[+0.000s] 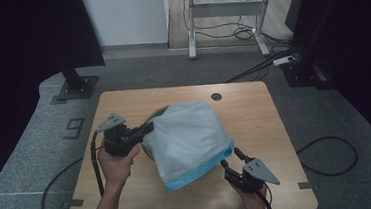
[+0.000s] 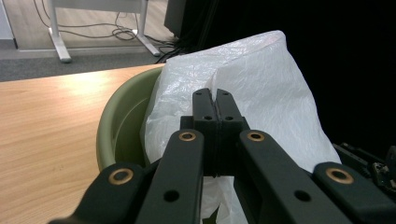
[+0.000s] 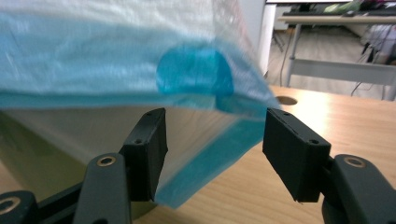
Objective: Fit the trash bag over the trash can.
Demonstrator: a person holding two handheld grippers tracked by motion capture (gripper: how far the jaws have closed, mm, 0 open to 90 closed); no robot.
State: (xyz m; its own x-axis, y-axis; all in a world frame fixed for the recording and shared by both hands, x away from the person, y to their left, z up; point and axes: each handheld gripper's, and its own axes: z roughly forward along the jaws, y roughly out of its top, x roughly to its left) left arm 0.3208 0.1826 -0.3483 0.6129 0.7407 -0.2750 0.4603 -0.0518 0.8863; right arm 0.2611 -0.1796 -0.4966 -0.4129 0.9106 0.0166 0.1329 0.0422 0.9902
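A white plastic bag [image 1: 188,134] with a blue hem [image 1: 199,173] is draped over an olive-green basin [image 1: 155,114] in the middle of the wooden table [image 1: 255,124]. My left gripper [image 1: 148,129] is at the bag's left side. In the left gripper view it [image 2: 215,100] is shut on a fold of the bag [image 2: 261,84] above the basin's rim [image 2: 116,121]. My right gripper [image 1: 230,158] stands open at the bag's lower right corner. In the right gripper view the blue hem [image 3: 196,74] hangs between and above the jaws of that gripper [image 3: 215,144].
A round cable hole [image 1: 216,96] sits near the table's far edge. Beyond the table stand a black post base [image 1: 76,85] and a white-legged desk [image 1: 226,6] with cables on the floor. A cable [image 1: 328,156] loops on the carpet at right.
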